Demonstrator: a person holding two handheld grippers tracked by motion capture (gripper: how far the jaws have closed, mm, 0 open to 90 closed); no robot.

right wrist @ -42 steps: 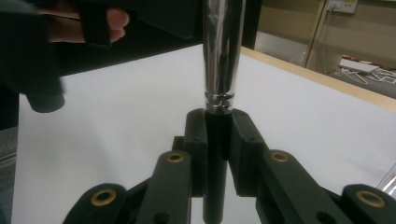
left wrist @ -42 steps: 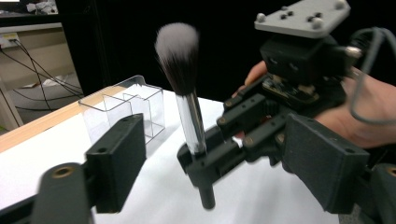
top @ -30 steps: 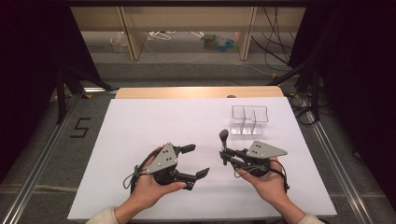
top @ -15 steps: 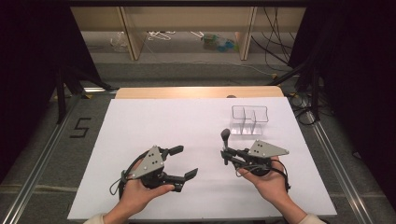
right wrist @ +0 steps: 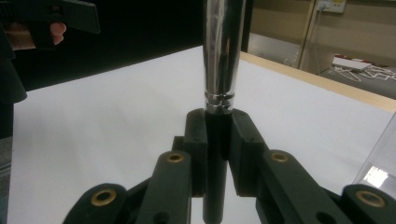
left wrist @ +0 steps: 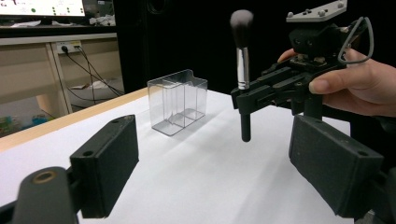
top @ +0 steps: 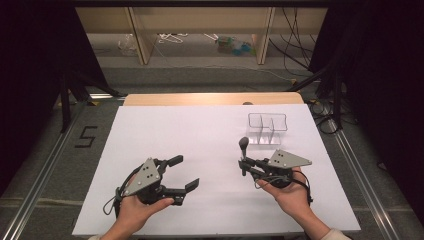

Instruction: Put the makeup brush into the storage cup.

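Observation:
A makeup brush (top: pixel 243 150) with a black handle, silver ferrule (right wrist: pixel 222 51) and dark bristle head stands upright, bristles up, in my right gripper (top: pixel 244 164), which is shut on its handle. The left gripper view shows that brush (left wrist: pixel 242 60) held above the white table. A clear plastic organiser (top: pixel 267 128) with compartments stands just behind the brush; it also shows as a box (left wrist: pixel 177 100) in the left gripper view. My left gripper (top: pixel 183 172) is open over the table's front left, nothing between its pads (left wrist: pixel 105 163).
The white table (top: pixel 200 135) has a wooden strip along its far edge (top: pixel 210 98). Shelving and cables lie on the floor beyond it. Dark stands flank the table on both sides.
My left gripper has drawn back toward the front left edge of the table, still open. The right gripper and the brush have stayed in place.

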